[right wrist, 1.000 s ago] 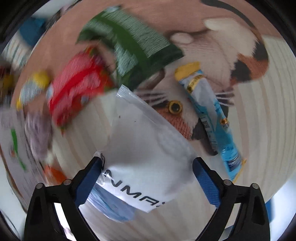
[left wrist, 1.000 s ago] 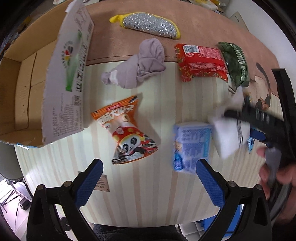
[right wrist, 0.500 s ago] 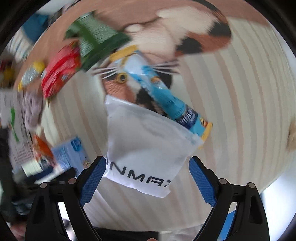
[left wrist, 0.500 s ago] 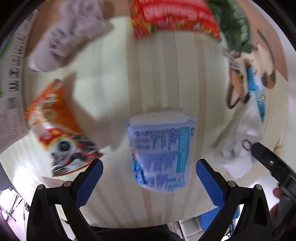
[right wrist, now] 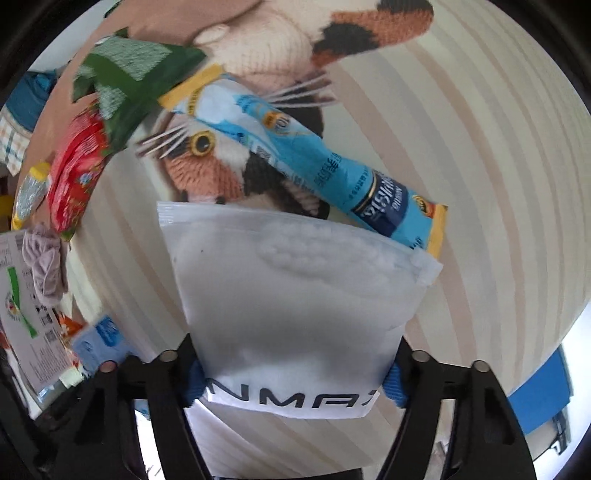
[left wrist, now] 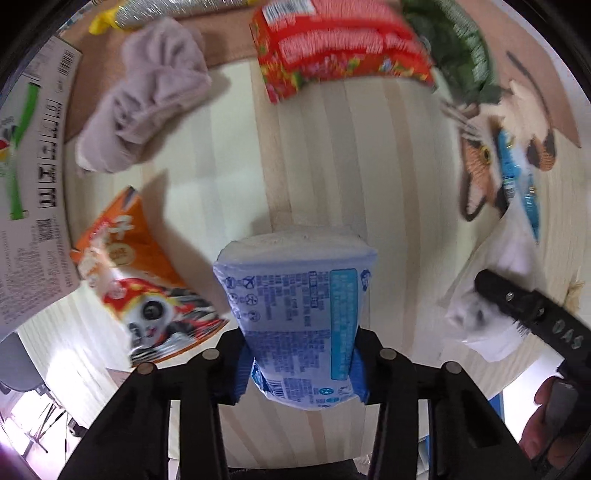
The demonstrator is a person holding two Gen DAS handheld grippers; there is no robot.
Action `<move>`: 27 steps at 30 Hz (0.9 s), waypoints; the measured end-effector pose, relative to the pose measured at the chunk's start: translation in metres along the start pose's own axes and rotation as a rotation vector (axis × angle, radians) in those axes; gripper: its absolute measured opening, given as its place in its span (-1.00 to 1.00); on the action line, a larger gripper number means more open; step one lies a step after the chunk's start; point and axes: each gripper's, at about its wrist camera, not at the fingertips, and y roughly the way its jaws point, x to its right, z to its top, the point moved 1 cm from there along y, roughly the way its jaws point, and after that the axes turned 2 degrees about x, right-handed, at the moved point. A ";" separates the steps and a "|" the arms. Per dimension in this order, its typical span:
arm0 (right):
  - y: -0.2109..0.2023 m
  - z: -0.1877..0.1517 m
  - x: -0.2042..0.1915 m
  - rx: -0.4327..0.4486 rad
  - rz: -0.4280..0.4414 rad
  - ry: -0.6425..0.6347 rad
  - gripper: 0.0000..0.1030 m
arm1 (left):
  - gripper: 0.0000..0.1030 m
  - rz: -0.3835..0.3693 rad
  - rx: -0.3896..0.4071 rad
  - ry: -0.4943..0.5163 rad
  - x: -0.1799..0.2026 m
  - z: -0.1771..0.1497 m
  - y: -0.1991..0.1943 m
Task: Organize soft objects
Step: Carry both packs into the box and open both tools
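My left gripper (left wrist: pixel 301 373) is shut on a light-blue tissue pack (left wrist: pixel 295 314), its blue pads squeezing the pack's near end above the striped table. My right gripper (right wrist: pixel 293 380) is shut on a white frosted zip bag (right wrist: pixel 291 288) printed with black letters; the bag (left wrist: pixel 487 295) and the right gripper's black body (left wrist: pixel 532 314) also show at the right of the left wrist view. The tissue pack (right wrist: pixel 101 339) shows at the lower left of the right wrist view.
On the table lie a grey cloth (left wrist: pixel 147 99), an orange panda snack bag (left wrist: pixel 136 280), a red packet (left wrist: pixel 340 48), a green packet (left wrist: pixel 461 48), a blue sachet (right wrist: pixel 303 162) on a cat-patterned mat (right wrist: pixel 258 55), a silver-yellow sponge (left wrist: pixel 166 7). A cardboard box flap (left wrist: pixel 29 177) stands left.
My left gripper moved in over the tissue pack and shut on it. My right gripper, open around the white bag before, has shut on it and drawn it toward the near right.
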 end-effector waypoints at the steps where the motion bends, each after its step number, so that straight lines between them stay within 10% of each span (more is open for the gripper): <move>1: -0.005 -0.004 -0.002 0.009 0.005 -0.013 0.37 | -0.24 -0.011 0.010 0.002 -0.004 -0.002 -0.009; 8: -0.066 -0.048 -0.065 0.092 0.108 -0.186 0.35 | -0.24 -0.085 0.150 -0.011 -0.063 -0.032 -0.105; 17: -0.167 -0.106 -0.244 0.172 0.278 -0.499 0.35 | -0.24 -0.119 0.324 -0.135 -0.197 -0.048 -0.230; 27: -0.132 -0.134 -0.465 0.132 0.211 -0.610 0.35 | -0.24 -0.132 0.232 -0.222 -0.360 0.025 -0.206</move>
